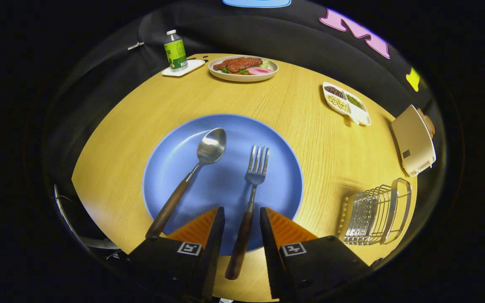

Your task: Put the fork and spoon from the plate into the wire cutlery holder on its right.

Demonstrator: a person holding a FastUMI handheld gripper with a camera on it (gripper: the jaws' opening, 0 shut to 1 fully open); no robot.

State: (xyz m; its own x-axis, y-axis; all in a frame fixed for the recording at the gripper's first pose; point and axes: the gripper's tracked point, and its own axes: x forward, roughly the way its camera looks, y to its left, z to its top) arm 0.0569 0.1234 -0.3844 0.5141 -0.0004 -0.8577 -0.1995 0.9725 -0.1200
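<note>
The gripper (242,219) stands open, and its fingers hide the near rim of the blue plate (183,155) at 6 o'clock. The spoon (192,172) handle's end goes behind the left finger. The bottle (175,50) label at 11 o'clock is too small to read. The wire holder (375,214) at 4 o'clock looks bent by the lens.

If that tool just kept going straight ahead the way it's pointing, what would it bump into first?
Most likely the fork. The tool is open, its fingers either side of the fork's wooden handle, over the near rim of the blue plate. Height above the fork is hard to judge.
</note>
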